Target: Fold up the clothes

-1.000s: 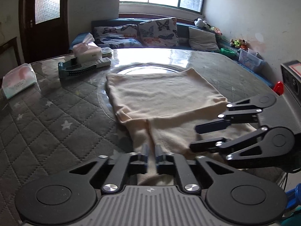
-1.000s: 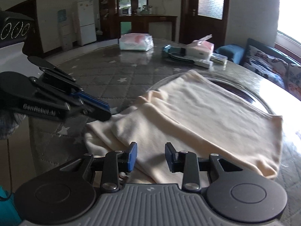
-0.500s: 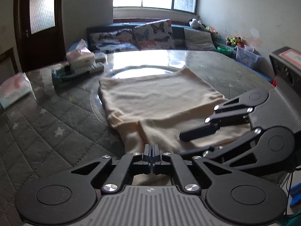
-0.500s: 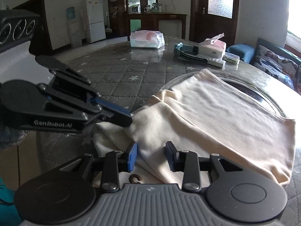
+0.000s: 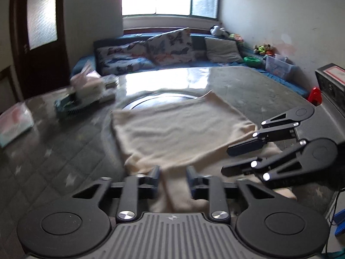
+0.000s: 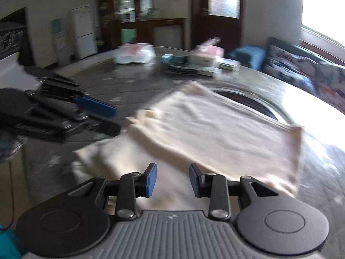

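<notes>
Lying half-folded, cream garment [image 5: 181,133]

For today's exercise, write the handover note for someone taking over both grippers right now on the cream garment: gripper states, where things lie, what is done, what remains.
Left gripper: jaws have just been opening, now apart; a strip of the cream garment lies between them, apparently released.
Right gripper: open above the cloth, gripping nothing.
Garment: on the quilted table, its far part flat over the round glass inset, near end bunched by the grippers.
Done: far part looks laid out in a rectangle.
Left: the near end still needs folding, probably over that flat part.
</notes>
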`<state>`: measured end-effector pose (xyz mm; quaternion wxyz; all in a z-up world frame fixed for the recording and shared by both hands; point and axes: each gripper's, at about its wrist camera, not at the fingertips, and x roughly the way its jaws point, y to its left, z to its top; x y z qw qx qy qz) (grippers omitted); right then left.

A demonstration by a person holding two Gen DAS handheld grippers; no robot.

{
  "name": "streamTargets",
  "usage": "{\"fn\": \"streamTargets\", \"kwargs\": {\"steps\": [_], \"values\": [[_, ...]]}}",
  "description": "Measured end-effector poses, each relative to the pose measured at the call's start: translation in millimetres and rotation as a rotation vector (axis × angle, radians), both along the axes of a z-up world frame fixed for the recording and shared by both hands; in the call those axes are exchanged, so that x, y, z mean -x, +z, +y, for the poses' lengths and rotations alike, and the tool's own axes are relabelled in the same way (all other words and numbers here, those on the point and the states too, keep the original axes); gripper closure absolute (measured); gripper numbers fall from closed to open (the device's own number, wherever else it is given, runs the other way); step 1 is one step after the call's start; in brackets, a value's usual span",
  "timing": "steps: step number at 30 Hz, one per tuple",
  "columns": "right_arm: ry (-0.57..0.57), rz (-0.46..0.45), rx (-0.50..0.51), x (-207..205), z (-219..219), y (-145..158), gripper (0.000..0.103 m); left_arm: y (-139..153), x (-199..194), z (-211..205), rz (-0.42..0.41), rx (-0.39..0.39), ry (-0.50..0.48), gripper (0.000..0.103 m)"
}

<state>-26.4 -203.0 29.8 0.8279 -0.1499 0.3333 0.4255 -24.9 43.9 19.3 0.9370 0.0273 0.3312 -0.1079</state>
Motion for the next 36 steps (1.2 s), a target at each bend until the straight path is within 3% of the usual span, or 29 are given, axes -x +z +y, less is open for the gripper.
{"fn": "streamTargets", "kwargs": {"steps": [5, 10, 18, 27, 31, 36], "values": [[-0.09, 0.034, 0.006, -23.7, -19.0, -9.6, 0.07, -14.5, -23.6, -11.7, 0.025, 0.007, -0.024, 0.068], [-0.072, 0.021, 0.006, -17.7, -25.4, -7.6, 0.07, -30.2, -31.7, -16.8, 0.057, -0.027, -0.037, 0.069], [0.002, -0.041, 0.097, 16.0, -45.7, 8.6, 0.07, -18.2, 9.3, -12.8, 0.031, -0.07, -0.121, 0.068], [0.075, -0.077, 0.181, 51.2, -63.2, 10.3, 0.064, -20.4, 71.5, -19.2, -0.005, -0.205, -0.258, 0.068], [0.127, -0.101, 0.216, 66.1, -61.5, 8.1, 0.062, -24.7, 85.6, -28.6, -0.035, -0.238, -0.318, 0.055], [0.191, -0.131, 0.266, 81.5, -58.9, 0.5, 0.058, -33.8, 89.7, -47.2, -0.075, -0.296, -0.379, 0.055]]}}
